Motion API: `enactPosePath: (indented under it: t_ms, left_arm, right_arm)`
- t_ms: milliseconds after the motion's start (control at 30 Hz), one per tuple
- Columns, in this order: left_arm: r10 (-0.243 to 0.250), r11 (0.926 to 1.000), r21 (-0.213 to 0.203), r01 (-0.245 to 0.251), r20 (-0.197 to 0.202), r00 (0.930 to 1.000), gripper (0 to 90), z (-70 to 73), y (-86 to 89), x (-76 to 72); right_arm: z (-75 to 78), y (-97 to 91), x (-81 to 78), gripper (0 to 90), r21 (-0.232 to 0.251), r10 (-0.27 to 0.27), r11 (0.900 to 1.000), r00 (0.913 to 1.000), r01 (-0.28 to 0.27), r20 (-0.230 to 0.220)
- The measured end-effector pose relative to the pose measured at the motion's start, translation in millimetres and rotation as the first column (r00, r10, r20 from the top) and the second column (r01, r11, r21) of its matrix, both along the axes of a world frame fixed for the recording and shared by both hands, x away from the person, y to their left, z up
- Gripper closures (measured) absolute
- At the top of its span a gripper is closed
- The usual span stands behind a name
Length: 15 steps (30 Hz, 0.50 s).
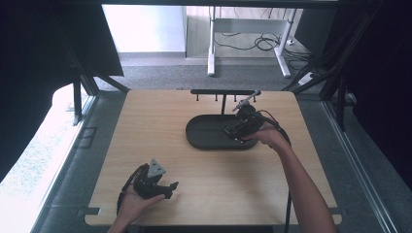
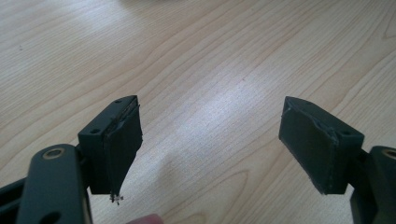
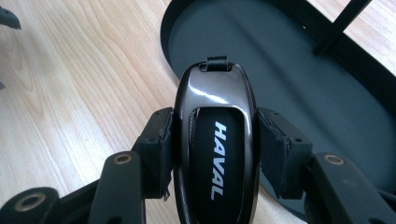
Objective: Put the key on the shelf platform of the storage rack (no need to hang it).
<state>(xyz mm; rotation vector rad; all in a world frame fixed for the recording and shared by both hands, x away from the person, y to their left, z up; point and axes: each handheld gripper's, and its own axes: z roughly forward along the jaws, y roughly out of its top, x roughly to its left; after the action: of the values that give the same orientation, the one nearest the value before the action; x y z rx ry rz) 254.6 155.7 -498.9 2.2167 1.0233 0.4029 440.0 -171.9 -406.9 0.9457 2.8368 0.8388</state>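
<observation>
A glossy dark car key fob [image 3: 215, 140] marked HAVAL sits clamped between the pads of my right gripper [image 3: 214, 140], which is shut on its sides. The fob hangs over the near rim of a black oval tray [image 3: 299, 79]. From above, that right gripper [image 1: 232, 130] is held over the right part of the tray [image 1: 204, 133]. My left gripper [image 1: 171, 187] rests near the table's front edge, held in a hand. Its jaws stand wide apart [image 2: 210, 149] with only bare wood between them.
A black stand with a crossbar and small hooks [image 1: 223, 92] rises from the back of the tray. The light wooden table [image 1: 145, 136] ends at a grey carpeted floor, with desk legs and cables beyond the far edge.
</observation>
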Motion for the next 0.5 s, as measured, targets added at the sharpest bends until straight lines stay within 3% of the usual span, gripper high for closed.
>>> enactPosePath:
  t_ms: [200, 500]
  left_arm:
    - [-0.001, 1.0000, -0.001, 0.001, 0.000, 1.0000, 21.4, -0.4, 0.1, 0.1]
    - [-0.003, 1.0000, 0.000, 0.003, -0.002, 1.0000, 21.4, -1.5, -0.8, 0.4]
  right_arm:
    - [0.1, -0.6, 13.5, 49.5, 0.006, -0.024, 0.9997, 0.9997, 0.024, -0.006]
    - [-11.2, 5.3, 29.4, 49.5, 0.007, -0.030, 0.9995, 0.9995, 0.030, -0.012]
